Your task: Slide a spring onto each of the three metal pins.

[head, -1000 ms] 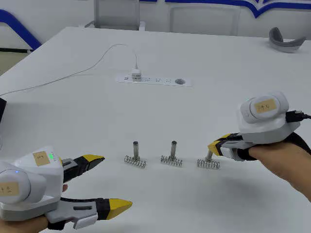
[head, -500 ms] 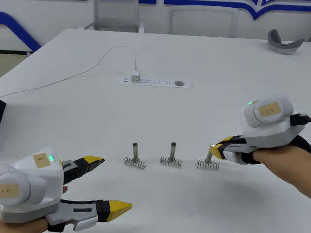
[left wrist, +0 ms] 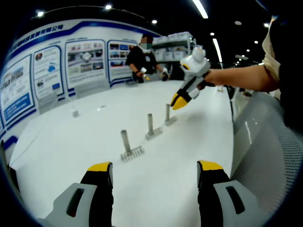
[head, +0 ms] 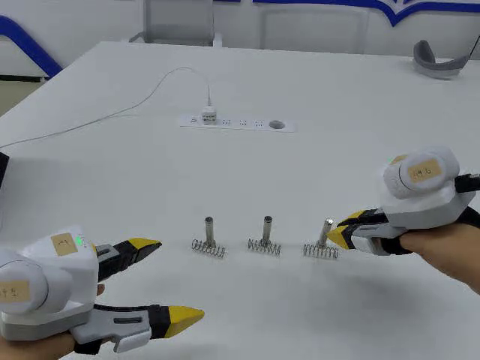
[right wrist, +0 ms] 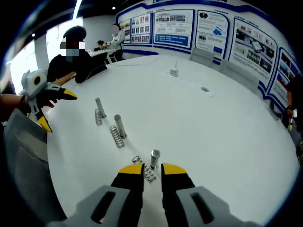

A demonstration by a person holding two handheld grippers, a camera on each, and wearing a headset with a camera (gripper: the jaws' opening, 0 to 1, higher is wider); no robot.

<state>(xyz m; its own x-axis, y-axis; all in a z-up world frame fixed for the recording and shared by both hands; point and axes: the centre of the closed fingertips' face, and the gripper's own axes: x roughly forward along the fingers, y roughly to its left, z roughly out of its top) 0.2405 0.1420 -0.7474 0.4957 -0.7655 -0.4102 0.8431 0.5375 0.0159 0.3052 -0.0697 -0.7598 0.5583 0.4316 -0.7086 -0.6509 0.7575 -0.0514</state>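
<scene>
Three short metal pins stand upright in a row on the white table: left pin (head: 209, 227), middle pin (head: 267, 226), right pin (head: 327, 229). A small spring lies flat at the foot of each: left spring (head: 208, 248), middle spring (head: 264, 248), right spring (head: 321, 252). My right gripper (head: 337, 232) sits just right of the right pin, jaws a narrow gap apart and holding nothing. In the right gripper view that pin (right wrist: 154, 158) stands just beyond the fingertips (right wrist: 131, 170). My left gripper (head: 169, 281) hovers wide open at the near left, well short of the left pin (left wrist: 125, 141).
A white power strip (head: 238, 124) with a plugged-in cable lies farther back at the table's middle. A grey curved object (head: 439, 64) rests at the far right corner. Chairs stand behind the far edge. A person (left wrist: 143, 59) stands in the background.
My right gripper has drawn back to the right, away from the right pin, whose top now shows clear of the fingertips. The left gripper has stayed put.
</scene>
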